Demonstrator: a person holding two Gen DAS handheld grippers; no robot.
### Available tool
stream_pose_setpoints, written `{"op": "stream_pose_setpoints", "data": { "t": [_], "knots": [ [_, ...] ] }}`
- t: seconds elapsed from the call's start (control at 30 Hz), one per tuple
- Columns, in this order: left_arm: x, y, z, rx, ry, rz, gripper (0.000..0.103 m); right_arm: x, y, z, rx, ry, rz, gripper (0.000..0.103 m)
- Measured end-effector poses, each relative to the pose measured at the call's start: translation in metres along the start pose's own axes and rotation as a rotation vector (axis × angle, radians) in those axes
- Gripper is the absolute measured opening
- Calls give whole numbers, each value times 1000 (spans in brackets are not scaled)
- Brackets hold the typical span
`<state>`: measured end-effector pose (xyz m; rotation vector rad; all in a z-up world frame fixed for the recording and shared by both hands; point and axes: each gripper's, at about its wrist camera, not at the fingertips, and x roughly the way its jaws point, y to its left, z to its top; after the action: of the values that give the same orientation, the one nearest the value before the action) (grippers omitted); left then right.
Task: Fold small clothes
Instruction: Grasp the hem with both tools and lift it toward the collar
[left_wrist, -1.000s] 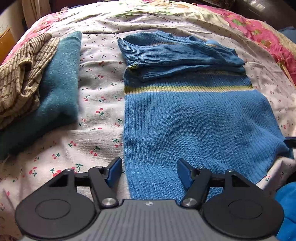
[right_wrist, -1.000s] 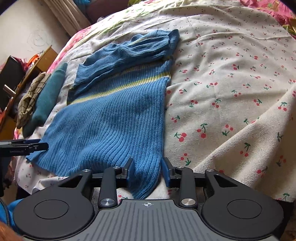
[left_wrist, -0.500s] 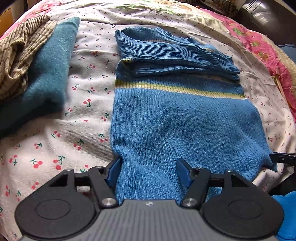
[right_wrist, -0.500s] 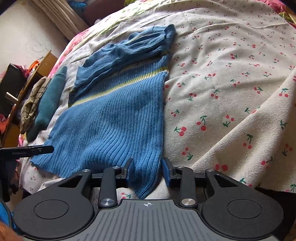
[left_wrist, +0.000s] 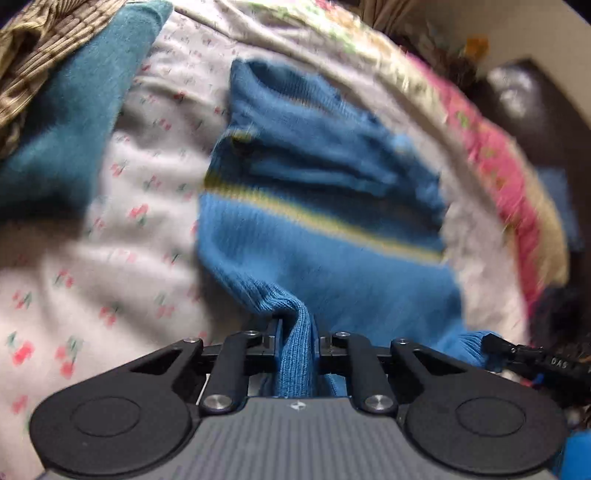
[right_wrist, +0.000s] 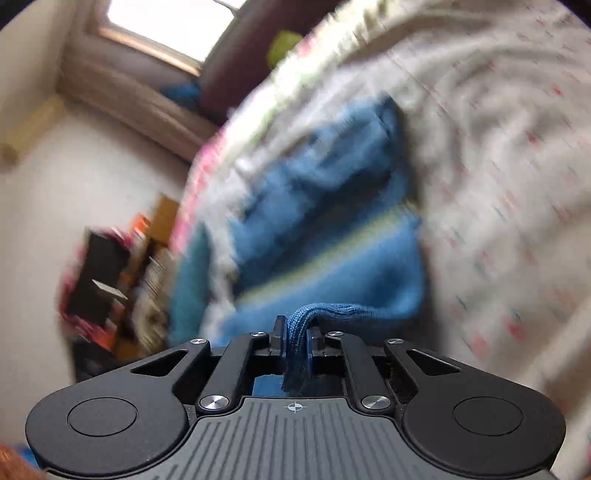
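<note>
A blue ribbed sweater (left_wrist: 314, 258) with a yellow stripe lies on the cherry-print bedsheet (left_wrist: 110, 266), its sleeves folded across the chest. In the left wrist view my left gripper (left_wrist: 297, 325) is closing on the hem's left corner, and a bunched ridge of knit is pinched between its pads. In the right wrist view my right gripper (right_wrist: 297, 328) is closing on the hem's right corner of the sweater (right_wrist: 332, 258), with a fold of knit clamped between its pads. Both views are blurred by motion. The right gripper's tip (left_wrist: 517, 350) shows at the right of the left wrist view.
A folded teal garment (left_wrist: 74, 122) with a tan striped one (left_wrist: 40, 48) on top lies left of the sweater. A pink floral quilt (left_wrist: 509, 177) borders the far right of the bed. Cluttered furniture (right_wrist: 110, 280) stands beyond the bed's left side.
Both grippers went from open around the hem corners to shut on them. The hem has bunched up and lifted off the sheet. Both cameras have tilted and rolled.
</note>
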<state>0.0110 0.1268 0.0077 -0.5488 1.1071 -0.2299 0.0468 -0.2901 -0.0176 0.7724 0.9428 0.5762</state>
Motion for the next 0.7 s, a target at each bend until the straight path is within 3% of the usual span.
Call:
{"op": "stream_pose_setpoints", "data": {
  "t": [0.1, 0.23, 0.37, 0.47, 0.53, 0.57, 0.7],
  "knots": [
    [-2, -4, 30, -20, -78, -63, 25, 15, 13, 37, -20, -69, 44, 9],
    [-1, -3, 81, -31, -205, -95, 25, 49, 18, 86, -28, -140, 23, 9],
    [14, 5, 118, -30, -284, -42, 25, 87, 10, 123, -3, -179, -46, 9],
    [18, 3, 117, 26, -281, -58, 26, 108, 3, 134, 5, -169, -90, 14],
    [19, -4, 106, 124, -267, -13, 29, 116, -6, 133, 30, -149, -102, 14],
    [22, -7, 99, 169, -246, 11, 34, 118, -10, 130, 45, -131, -99, 14],
    [39, -7, 79, 265, -139, 54, 36, 112, -10, 110, 16, -105, -112, 14]
  ]
}}
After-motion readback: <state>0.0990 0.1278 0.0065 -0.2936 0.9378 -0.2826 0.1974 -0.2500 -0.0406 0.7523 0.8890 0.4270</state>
